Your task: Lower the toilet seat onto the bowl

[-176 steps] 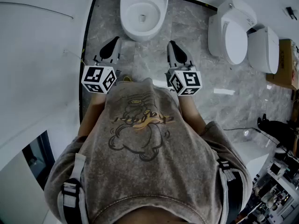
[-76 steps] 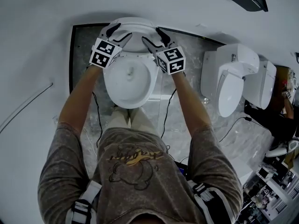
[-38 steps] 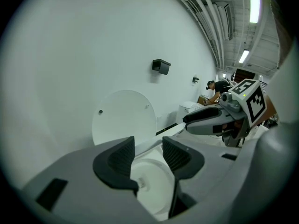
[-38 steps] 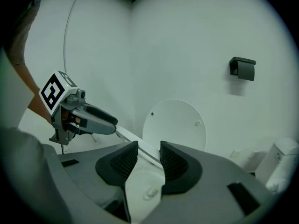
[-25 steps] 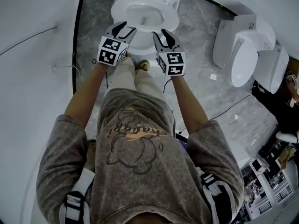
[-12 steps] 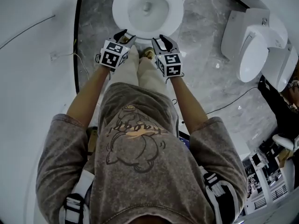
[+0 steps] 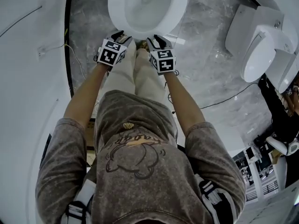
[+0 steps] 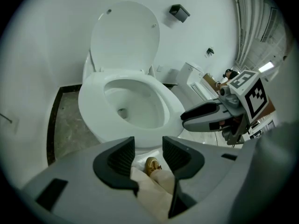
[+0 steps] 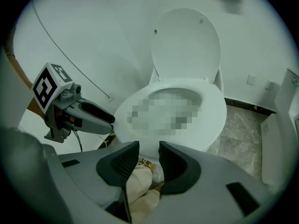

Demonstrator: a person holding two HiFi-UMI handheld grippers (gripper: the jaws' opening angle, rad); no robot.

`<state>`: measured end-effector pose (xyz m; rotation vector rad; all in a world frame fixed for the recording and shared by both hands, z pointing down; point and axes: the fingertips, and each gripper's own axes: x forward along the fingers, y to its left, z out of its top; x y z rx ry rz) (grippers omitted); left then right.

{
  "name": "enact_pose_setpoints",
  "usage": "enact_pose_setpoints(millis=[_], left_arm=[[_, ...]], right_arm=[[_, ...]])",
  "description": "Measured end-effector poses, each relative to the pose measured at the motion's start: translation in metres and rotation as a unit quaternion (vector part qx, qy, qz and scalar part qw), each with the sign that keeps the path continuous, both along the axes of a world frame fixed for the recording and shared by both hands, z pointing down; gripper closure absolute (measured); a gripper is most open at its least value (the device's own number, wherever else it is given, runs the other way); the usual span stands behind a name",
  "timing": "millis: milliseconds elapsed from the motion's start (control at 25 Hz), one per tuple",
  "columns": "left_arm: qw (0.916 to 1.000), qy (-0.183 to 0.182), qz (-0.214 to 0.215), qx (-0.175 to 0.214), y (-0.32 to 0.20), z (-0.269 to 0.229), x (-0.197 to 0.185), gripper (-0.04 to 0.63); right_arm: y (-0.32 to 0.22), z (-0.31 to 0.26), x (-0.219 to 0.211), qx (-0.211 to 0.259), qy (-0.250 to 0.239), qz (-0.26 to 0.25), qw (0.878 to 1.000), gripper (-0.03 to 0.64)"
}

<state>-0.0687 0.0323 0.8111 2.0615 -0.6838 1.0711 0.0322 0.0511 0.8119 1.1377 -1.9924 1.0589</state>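
Observation:
The white toilet's seat (image 8: 164, 107) lies flat on the bowl, while the lid (image 8: 124, 36) behind it stands upright against the wall. In the head view the seat's rim (image 7: 178, 9) is at the top edge. My left gripper (image 7: 119, 35) and right gripper (image 7: 154, 40) hover side by side just in front of the bowl's front edge, apart from it. Both are open with nothing between the jaws; only the person's trouser legs and a shoe show below them. The left gripper (image 8: 148, 155) faces the bowl, and the right gripper (image 9: 148, 160) faces the seat (image 9: 216, 110) and lid (image 9: 187, 43).
Two more white toilet units (image 7: 261, 45) stand on the marble floor at the right. A thin cable (image 7: 224, 99) runs over the floor near them. A white wall with a black skirting strip (image 7: 69, 41) closes the left side. A small black box (image 8: 180, 12) hangs on the back wall.
The seat, upright with both grippers at it three seconds ago, now lies on the bowl. Over the last second both grippers drew back from the bowl's front towards the person.

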Motion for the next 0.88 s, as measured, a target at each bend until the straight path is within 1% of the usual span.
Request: enact_pose_setpoints(millis=[120,320,480,600,760,880], left_arm=[[0.9997,-0.014,0.012,-0.017,0.004,0.029,0.0,0.407],[0.999,-0.03,0.024,-0.023,0.01,0.071,-0.003,0.407],[0.9986,-0.041,0.012,-0.031,0.011,0.096,-0.005,0.407],[0.9983,-0.048,-0.002,-0.033,0.011,0.101,-0.01,0.425],[0.9984,-0.042,-0.012,-0.035,0.005,0.093,-0.007,0.425],[0.9988,-0.034,-0.032,-0.013,-0.01,0.066,-0.002,0.425]], right_arm=[[0.003,0.028,-0.001,-0.024,-0.002,0.002,1.0,0.468],[0.006,0.068,-0.003,-0.056,-0.001,0.016,0.998,0.468],[0.009,0.09,-0.005,-0.074,0.001,0.033,0.997,0.468],[0.01,0.095,-0.005,-0.067,0.0,0.042,0.997,0.489],[0.005,0.086,0.0,-0.066,-0.008,0.034,0.997,0.489],[-0.008,0.059,0.012,-0.043,-0.008,0.044,0.998,0.489]])
